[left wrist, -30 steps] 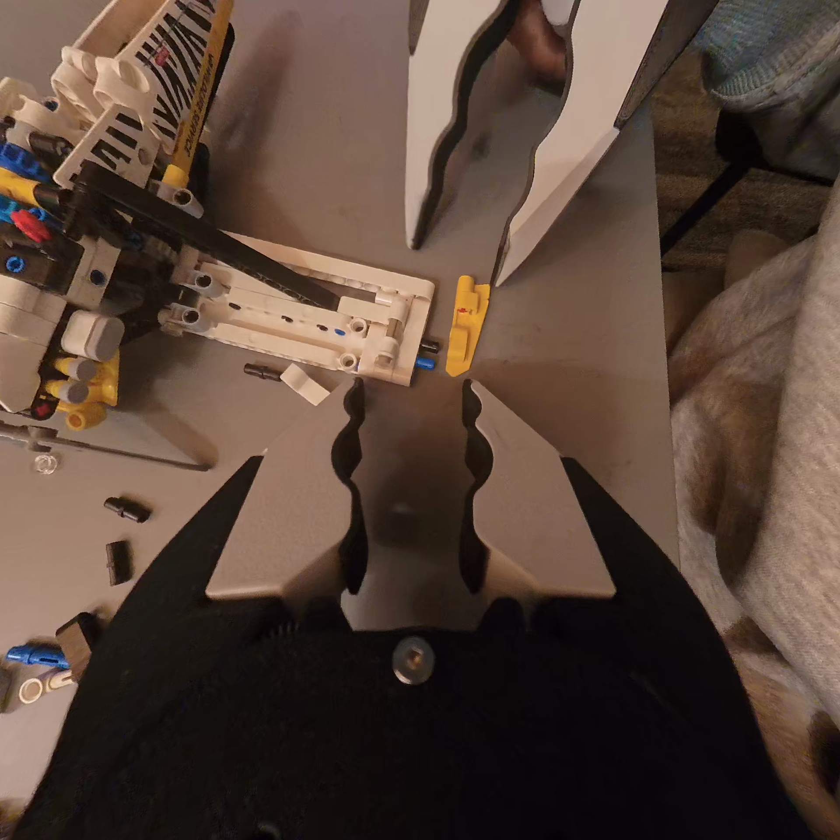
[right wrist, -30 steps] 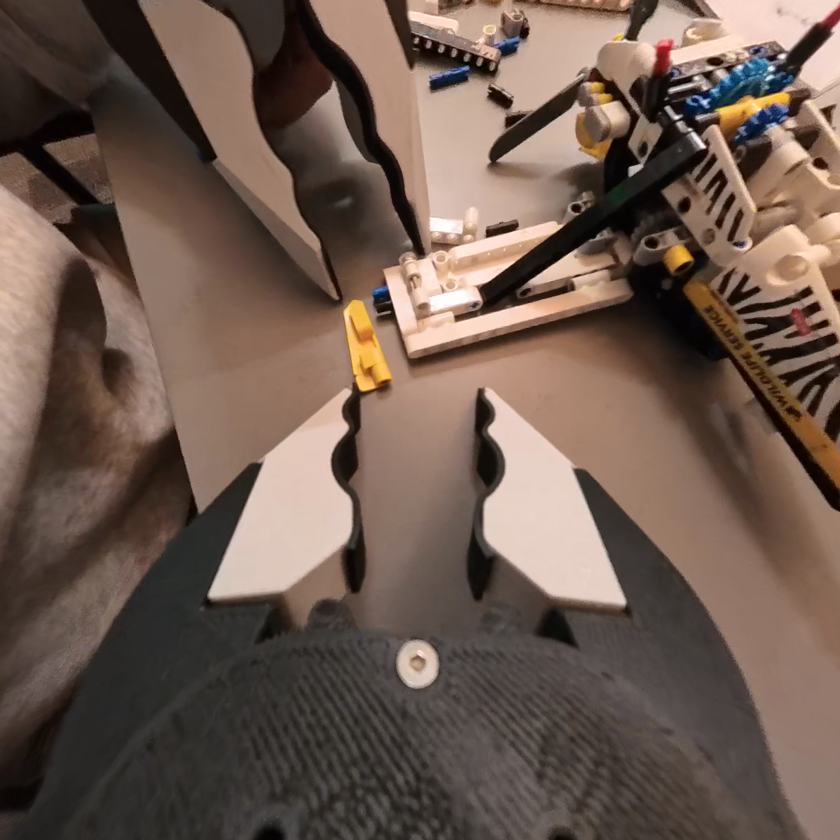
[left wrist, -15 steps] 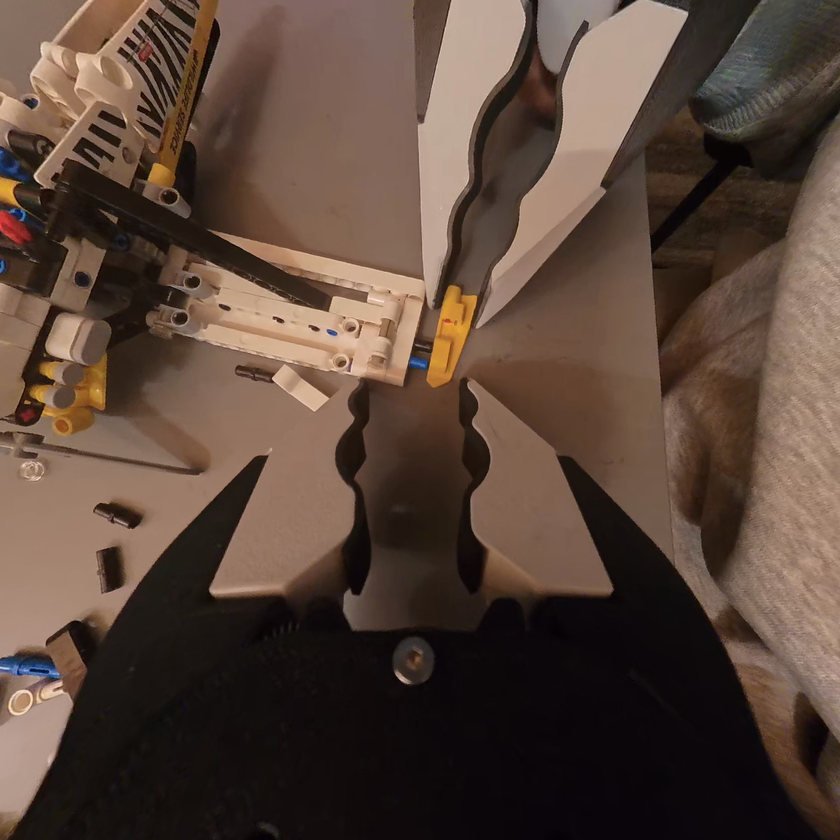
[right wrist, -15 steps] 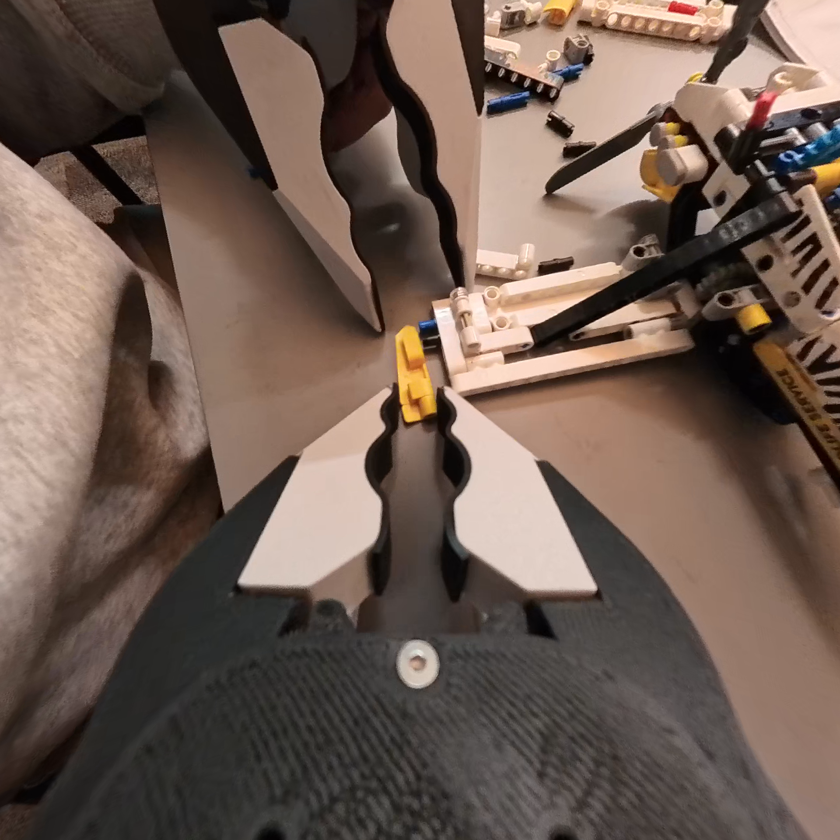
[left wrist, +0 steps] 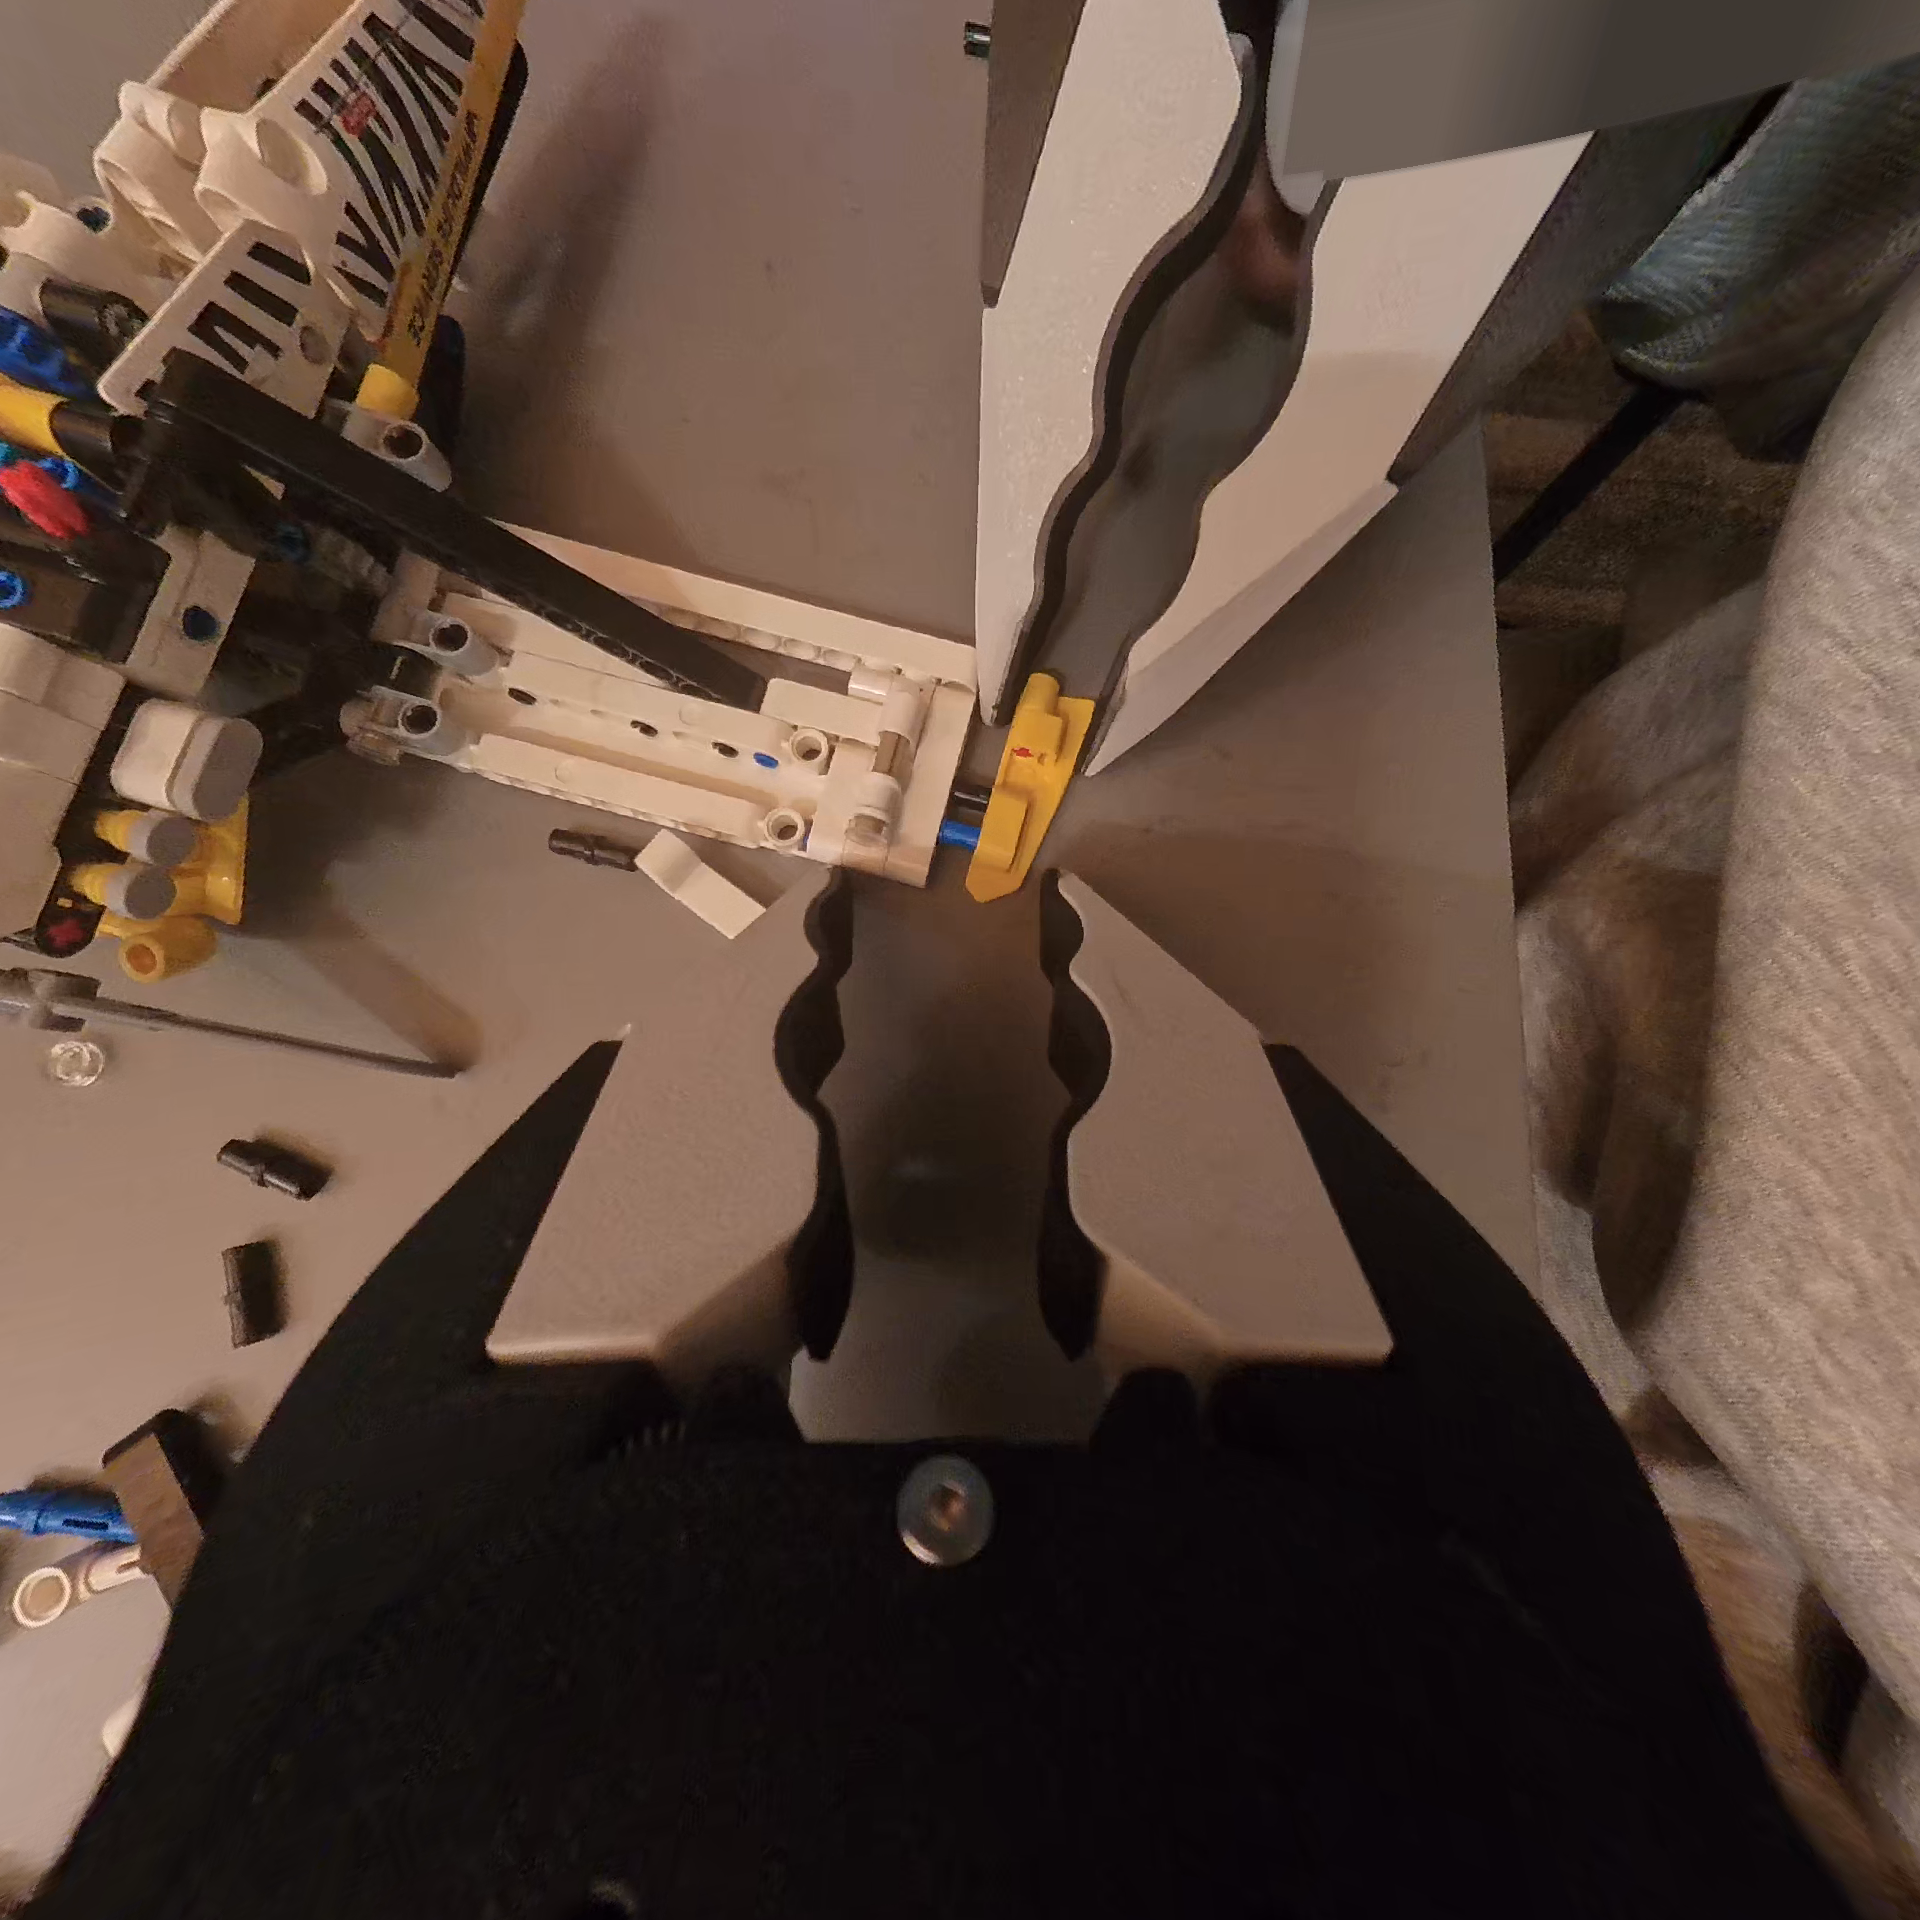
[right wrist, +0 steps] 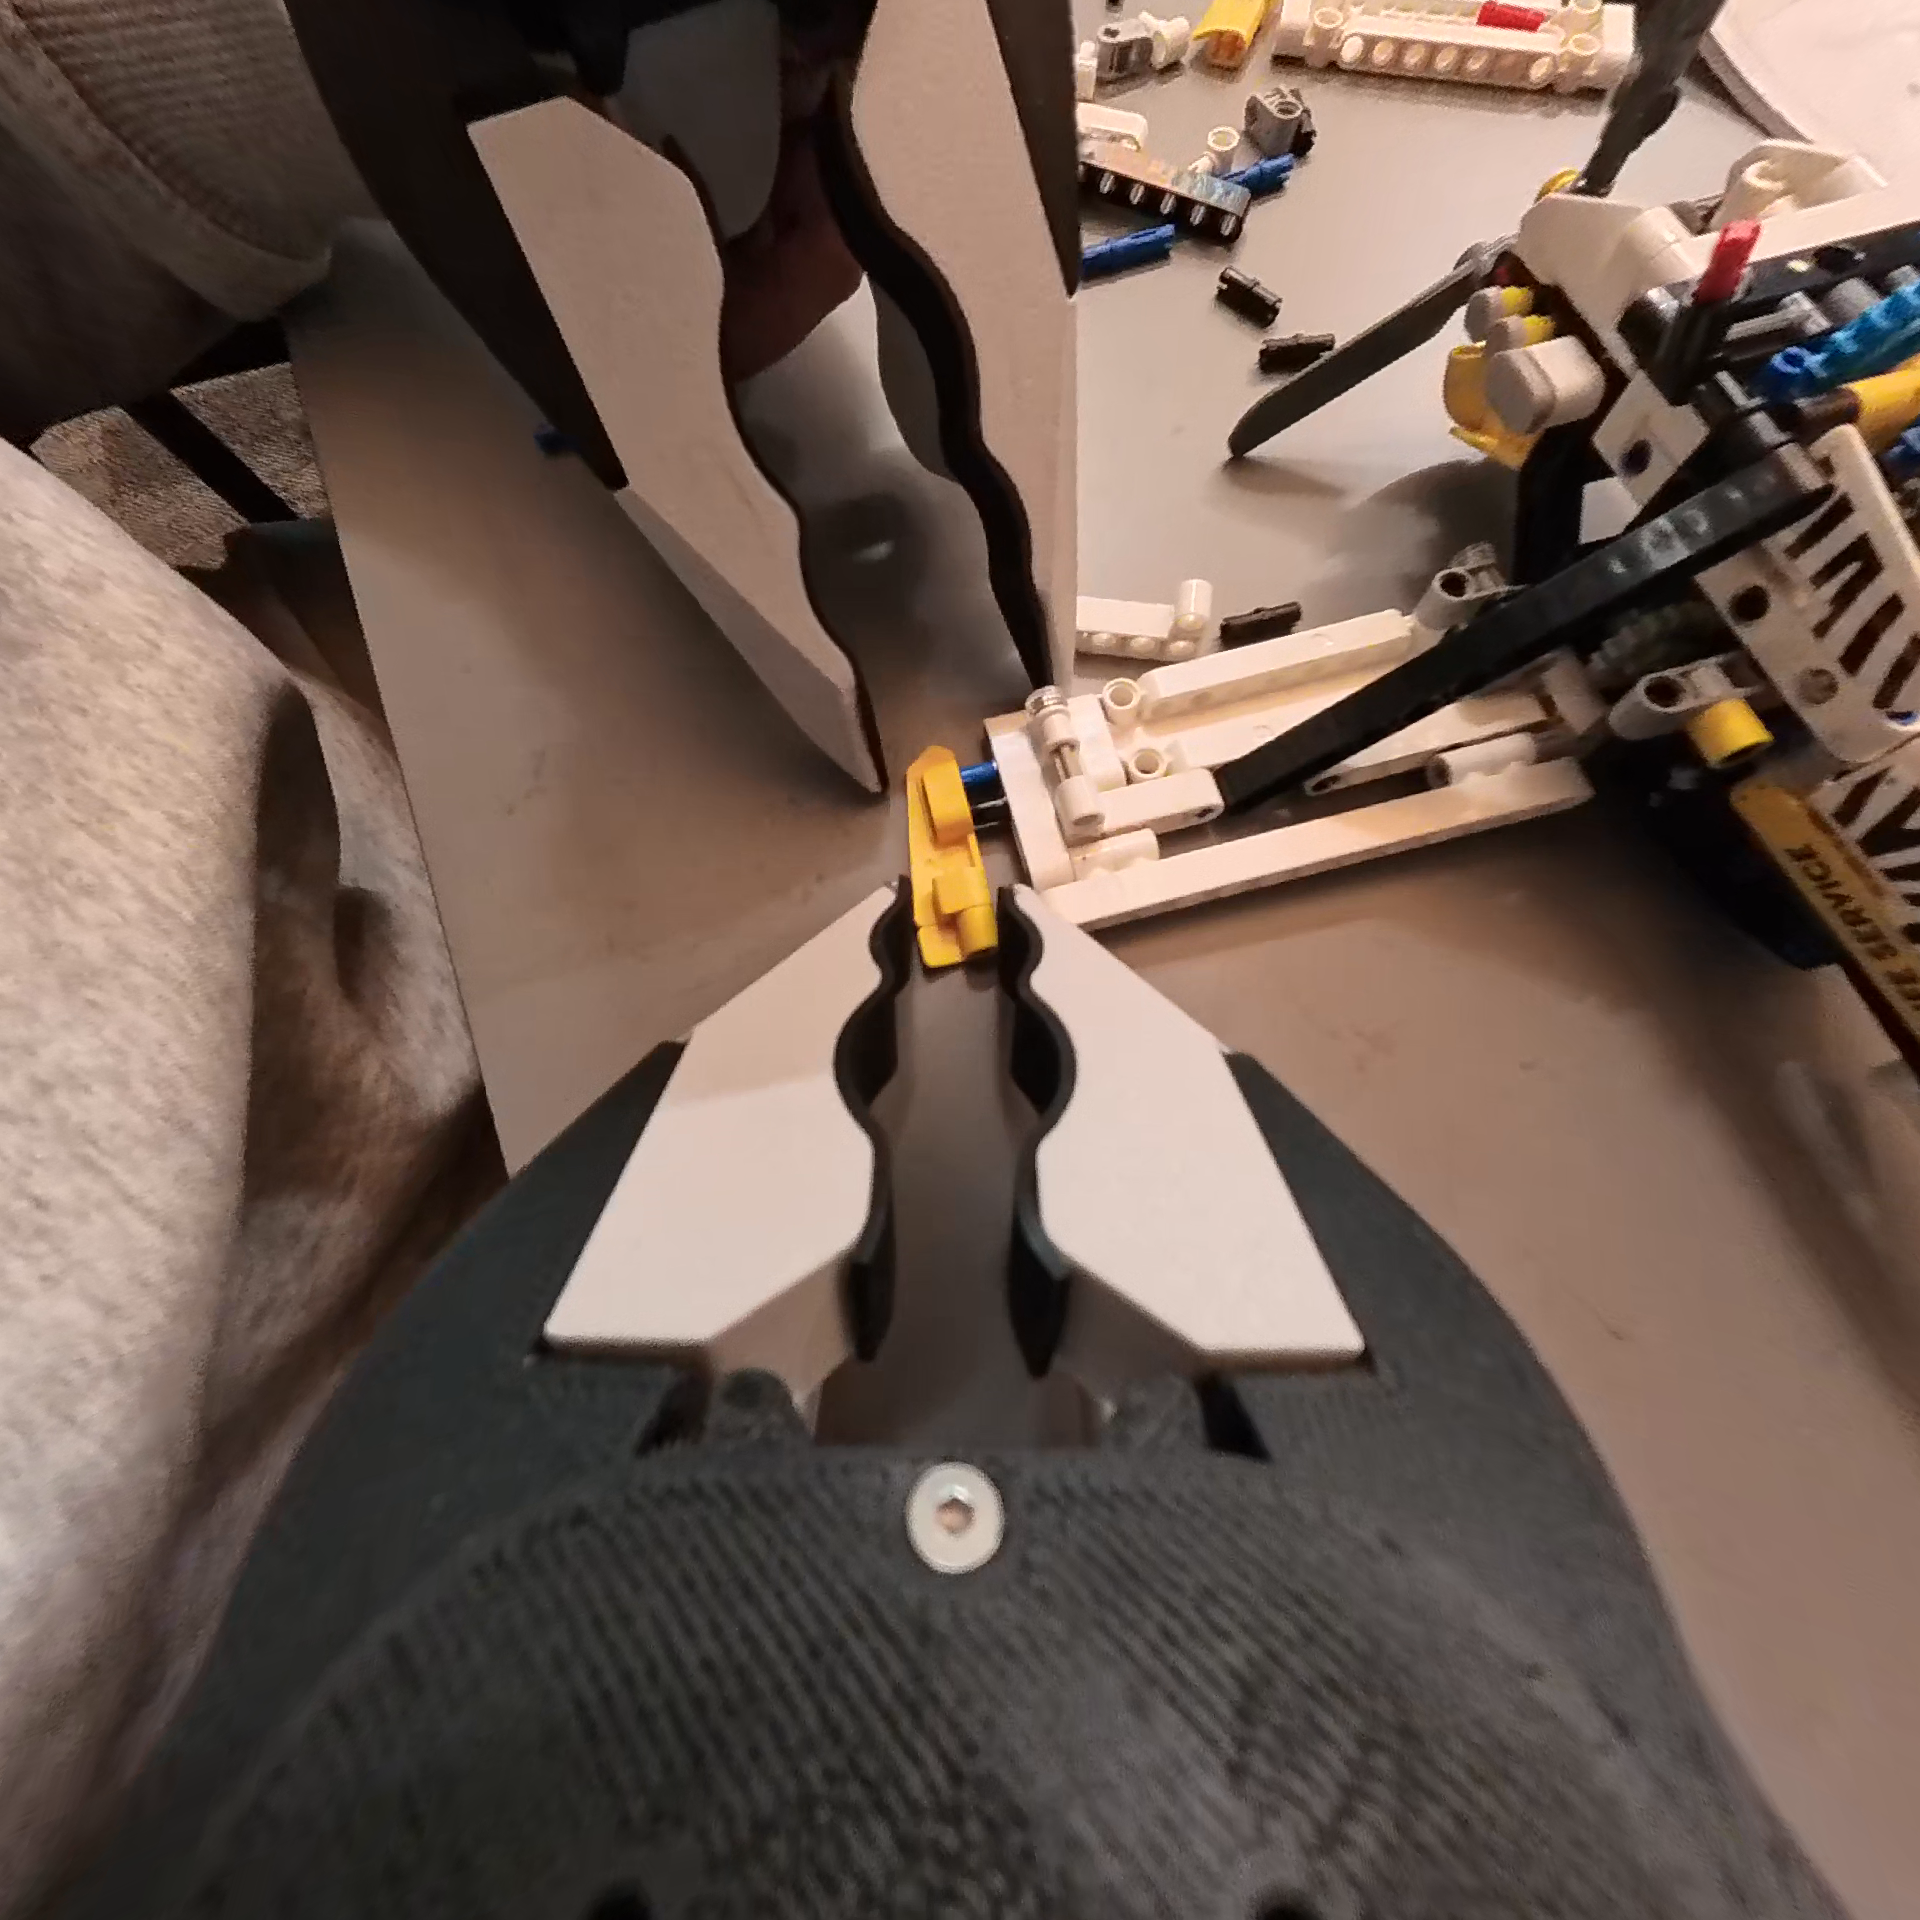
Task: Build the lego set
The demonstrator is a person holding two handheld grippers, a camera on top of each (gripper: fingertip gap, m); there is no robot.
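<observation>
Left wrist view: My left gripper [left wrist: 943, 883] is open, its fingertips apart and holding nothing, low over the grey bench [left wrist: 790, 312]. Just beyond its tips lies the yellow piece [left wrist: 1023, 790], set against the near end of the white frame [left wrist: 707, 743] of the lego model [left wrist: 239, 520]. A blue pin [left wrist: 956, 831] and a black pin protrude from that frame end and meet the yellow piece. My right gripper [left wrist: 1049, 727] enters from the far side; its two tips sit on either side of the far end of the yellow piece. A long black beam [left wrist: 468, 540] runs diagonally from the model body down onto the frame. Left of my gripper lie a small white part [left wrist: 698, 881], a black connector [left wrist: 272, 1166] and a clear round stud [left wrist: 77, 1062]. A beige blanket [left wrist: 1745, 935] fills the right side, off the bench edge.

Right wrist view: My right gripper [right wrist: 948, 902] is narrowed around the near end of the yellow piece [right wrist: 943, 847], one tip on each side; I cannot tell whether both pads press it. The piece rests on the bench [right wrist: 1351, 1143], just left of the white frame [right wrist: 1247, 800]. My left gripper [right wrist: 956, 727] stands open on the far side, one tip left of the piece and the other at the frame corner. Loose parts, including a black holed beam [right wrist: 1164, 187], lie scattered on the far bench.
</observation>
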